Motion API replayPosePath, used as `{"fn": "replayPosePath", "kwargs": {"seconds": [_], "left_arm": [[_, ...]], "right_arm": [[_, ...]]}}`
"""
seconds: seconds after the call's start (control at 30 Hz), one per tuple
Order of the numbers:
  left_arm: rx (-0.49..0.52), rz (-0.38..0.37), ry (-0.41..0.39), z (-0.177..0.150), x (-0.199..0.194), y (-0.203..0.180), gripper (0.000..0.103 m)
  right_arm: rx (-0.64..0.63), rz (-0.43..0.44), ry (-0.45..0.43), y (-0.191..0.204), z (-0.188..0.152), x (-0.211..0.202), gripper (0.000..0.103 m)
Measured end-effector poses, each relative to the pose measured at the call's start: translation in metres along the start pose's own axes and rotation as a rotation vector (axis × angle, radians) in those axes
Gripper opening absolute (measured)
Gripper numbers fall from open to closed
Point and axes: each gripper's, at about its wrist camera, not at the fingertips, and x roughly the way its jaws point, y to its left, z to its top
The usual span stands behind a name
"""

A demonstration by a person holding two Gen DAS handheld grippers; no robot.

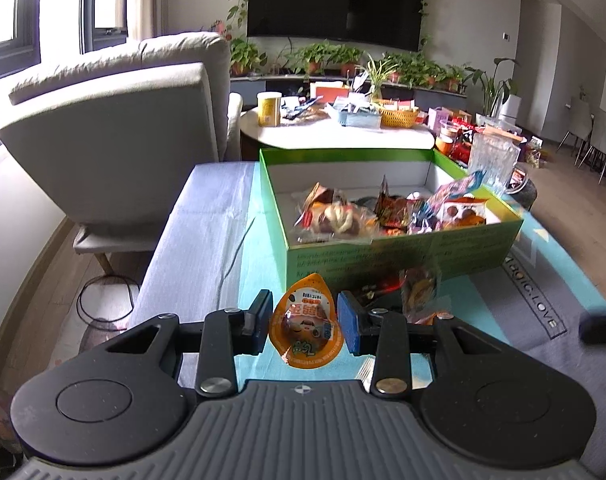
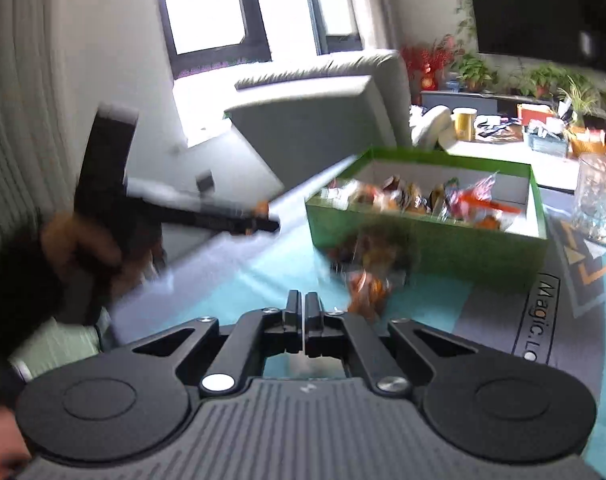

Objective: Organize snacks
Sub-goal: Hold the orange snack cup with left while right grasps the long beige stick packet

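Because the orange egg-shaped snack pack (image 1: 306, 322) sits between the blue pads (image 1: 349, 328) of my left gripper (image 1: 305, 322), apparently clamped, I carry it upright just short of the green box (image 1: 403, 256), where the other snacks already lie. My right gripper (image 2: 303, 326) rides empty with jaws nearly together, above the table mat (image 2: 263, 276) near the loose packets (image 2: 367, 276) beside the box.

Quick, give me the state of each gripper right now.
Left gripper: closed on the orange snack packet, held between its pads.
Right gripper: closed, holding nothing.
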Motion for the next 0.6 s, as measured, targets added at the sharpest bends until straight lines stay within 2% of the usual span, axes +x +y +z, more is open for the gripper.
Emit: {"fn": "replayPosePath", "kwargs": {"seconds": [0.1,0.13,0.17,0.23,0.37,0.53,0.57,0.6], "left_arm": [[0.000,0.001,-0.010,0.003,-0.001,-0.001,0.033],[0.000,0.001,-0.011,0.003,-0.001,-0.001,0.033],[0.001,0.002,-0.012,0.003,-0.002,-0.001,0.033],[0.003,0.003,-0.010,0.003,-0.001,0.000,0.033],[-0.008,0.020,0.005,0.001,0.003,0.001,0.033],[-0.007,0.012,0.004,0.001,0.001,0.001,0.033],[-0.006,0.009,0.001,0.001,0.001,0.001,0.033],[-0.007,0.006,-0.002,0.001,0.000,0.001,0.033]], "right_arm": [[0.022,-0.087,-0.075,-0.008,0.006,0.000,0.000],[0.030,-0.099,-0.063,-0.013,0.006,0.003,0.000],[0.040,-0.092,-0.039,-0.018,0.004,0.006,0.008],[0.056,-0.073,-0.006,-0.023,-0.006,0.009,0.009],[-0.048,-0.007,0.105,-0.008,-0.024,0.028,0.009],[-0.139,0.087,0.160,0.015,-0.021,0.067,0.009],[-0.146,0.096,0.175,0.014,-0.020,0.075,0.011],[-0.152,0.095,0.189,0.015,-0.020,0.084,0.023]]}}
